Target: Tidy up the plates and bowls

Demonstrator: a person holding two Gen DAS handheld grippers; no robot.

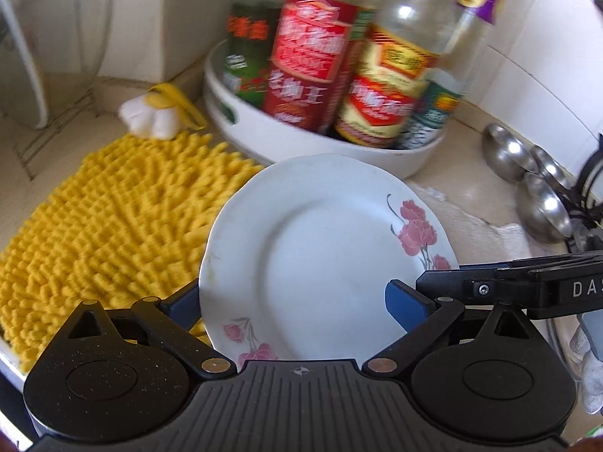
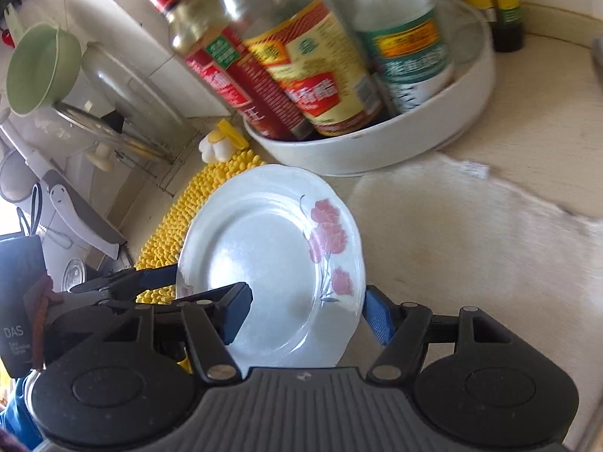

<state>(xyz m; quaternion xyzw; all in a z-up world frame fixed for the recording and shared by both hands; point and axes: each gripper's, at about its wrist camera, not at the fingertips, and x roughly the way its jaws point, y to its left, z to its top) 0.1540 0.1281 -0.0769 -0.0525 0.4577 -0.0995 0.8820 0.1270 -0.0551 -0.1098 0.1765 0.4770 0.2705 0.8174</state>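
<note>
Over nubby yellow mat [image 1: 113,218], both grippers' jaws spread around glossy scalloped floral plate [image 1: 320,248].

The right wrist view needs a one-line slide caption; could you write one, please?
Both grippers flank a floral white plate on the counter, in front of a white tray of sauce bottles.

My left gripper [image 1: 297,301] has its blue pads spread wide, one each side, neither visibly pressing. My right gripper [image 2: 305,316] stands just beside it, jaws likewise apart, its left finger [image 2: 235,310] crossing the other tool's finger.
</note>
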